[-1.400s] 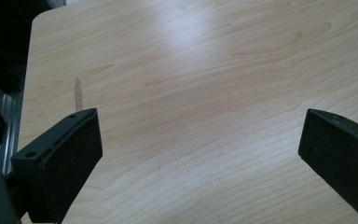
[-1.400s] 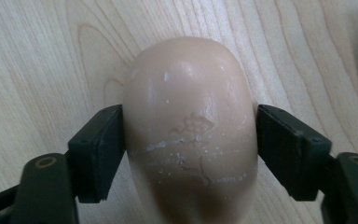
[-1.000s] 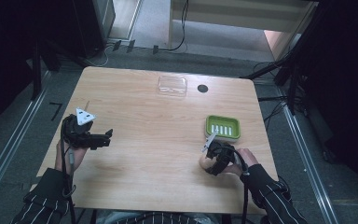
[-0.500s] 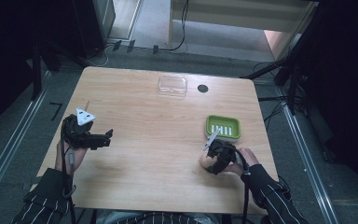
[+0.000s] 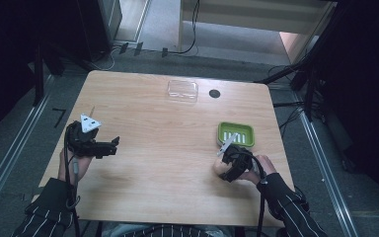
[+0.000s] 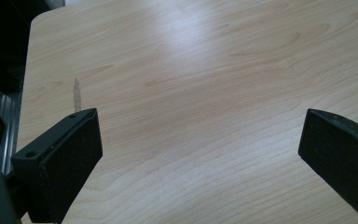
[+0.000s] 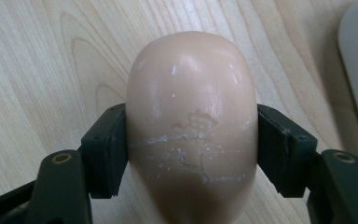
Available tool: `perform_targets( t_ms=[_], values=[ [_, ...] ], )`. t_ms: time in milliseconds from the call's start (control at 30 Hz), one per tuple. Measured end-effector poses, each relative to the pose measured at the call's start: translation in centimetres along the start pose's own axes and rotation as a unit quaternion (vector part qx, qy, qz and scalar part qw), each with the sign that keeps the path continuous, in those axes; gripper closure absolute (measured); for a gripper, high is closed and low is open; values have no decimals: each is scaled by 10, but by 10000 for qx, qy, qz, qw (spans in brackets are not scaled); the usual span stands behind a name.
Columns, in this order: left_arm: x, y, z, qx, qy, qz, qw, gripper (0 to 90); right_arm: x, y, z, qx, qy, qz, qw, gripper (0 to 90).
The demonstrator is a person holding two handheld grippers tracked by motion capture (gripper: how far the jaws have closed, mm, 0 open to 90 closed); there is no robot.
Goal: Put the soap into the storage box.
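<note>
Soap bar (image 7: 190,121) clamped in right gripper (image 7: 191,154); left gripper (image 6: 200,154) wide open, empty.

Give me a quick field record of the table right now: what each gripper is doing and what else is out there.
right gripper: shut on the soap bar, low over the table
left gripper: open, nothing between the jaws
green soap dish: just beyond the right gripper, no soap in it
clear lid: far edge
black disc: beside the lid
</note>
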State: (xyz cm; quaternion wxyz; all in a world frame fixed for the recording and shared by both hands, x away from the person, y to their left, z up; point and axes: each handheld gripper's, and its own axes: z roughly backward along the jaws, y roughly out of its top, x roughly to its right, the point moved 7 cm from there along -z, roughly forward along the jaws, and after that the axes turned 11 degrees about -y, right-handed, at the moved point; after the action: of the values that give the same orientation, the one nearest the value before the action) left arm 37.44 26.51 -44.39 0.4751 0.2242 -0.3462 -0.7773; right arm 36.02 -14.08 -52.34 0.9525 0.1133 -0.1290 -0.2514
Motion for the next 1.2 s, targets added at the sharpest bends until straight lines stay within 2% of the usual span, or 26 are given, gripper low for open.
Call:
perform_targets(
  t_ms=[500,833,1200],
  values=[
    [0,0,0,-16,2,-2,10000,1,11,-1,8,147,-64,-241,9996,335],
    [0,0,0,-17,5,2,10000,1,21,-1,12,243,-219,-368,9988,335],
    [0,0,0,-22,0,-1,10000,1,27,-2,16,316,-286,-491,9979,335]
  ],
)
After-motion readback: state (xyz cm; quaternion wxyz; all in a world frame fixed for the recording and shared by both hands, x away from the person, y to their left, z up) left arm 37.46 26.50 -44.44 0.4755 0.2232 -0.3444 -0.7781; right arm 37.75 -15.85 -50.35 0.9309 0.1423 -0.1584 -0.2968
